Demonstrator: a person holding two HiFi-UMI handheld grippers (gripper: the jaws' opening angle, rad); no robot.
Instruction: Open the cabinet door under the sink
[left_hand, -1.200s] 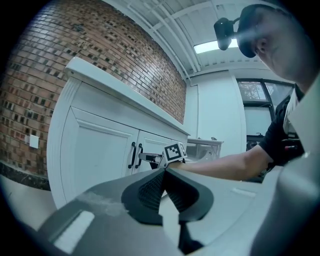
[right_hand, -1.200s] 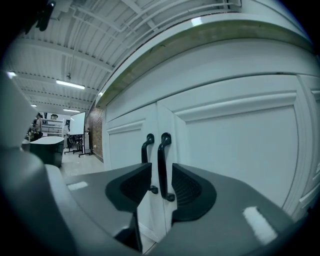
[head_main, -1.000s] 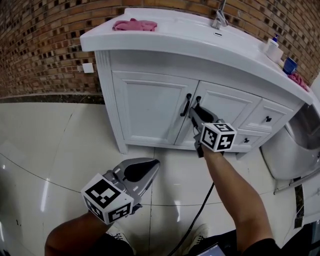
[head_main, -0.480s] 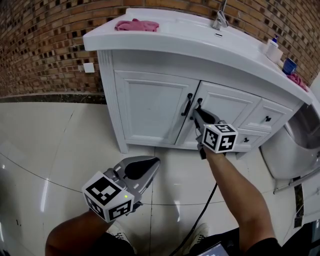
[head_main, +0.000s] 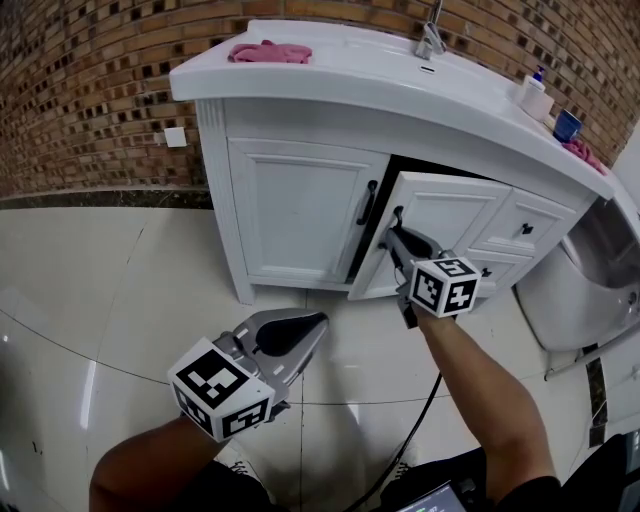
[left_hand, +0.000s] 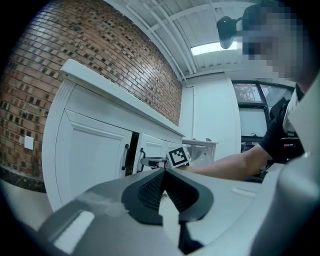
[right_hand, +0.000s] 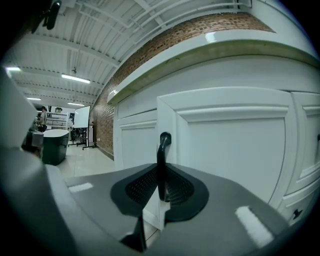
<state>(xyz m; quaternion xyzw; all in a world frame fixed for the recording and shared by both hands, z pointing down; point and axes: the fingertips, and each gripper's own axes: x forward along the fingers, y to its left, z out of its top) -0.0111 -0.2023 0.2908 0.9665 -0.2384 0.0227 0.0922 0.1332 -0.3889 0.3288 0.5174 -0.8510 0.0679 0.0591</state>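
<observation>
- White cabinet door (head_main: 445, 220) under the sink (head_main: 300, 85) stands ajar, with a dark gap along its nine o'clock edge.
- Pinching the black handle (right_hand: 162, 155), the right gripper (head_main: 397, 228) clamps both sides so a pull swings the door.
- At seven o'clock, the left gripper (head_main: 316, 323) seems pressed together and empty, probably kept clear of the swing.

Cloth's (head_main: 268, 51) sitting on the tabletop (head_main: 345, 70) left of the faucet (head_main: 431, 38), bottle (head_main: 531, 95) and cup (head_main: 567, 125) right; toilet's (head_main: 575, 285) standing beside the cabinet (head_main: 300, 215).
</observation>
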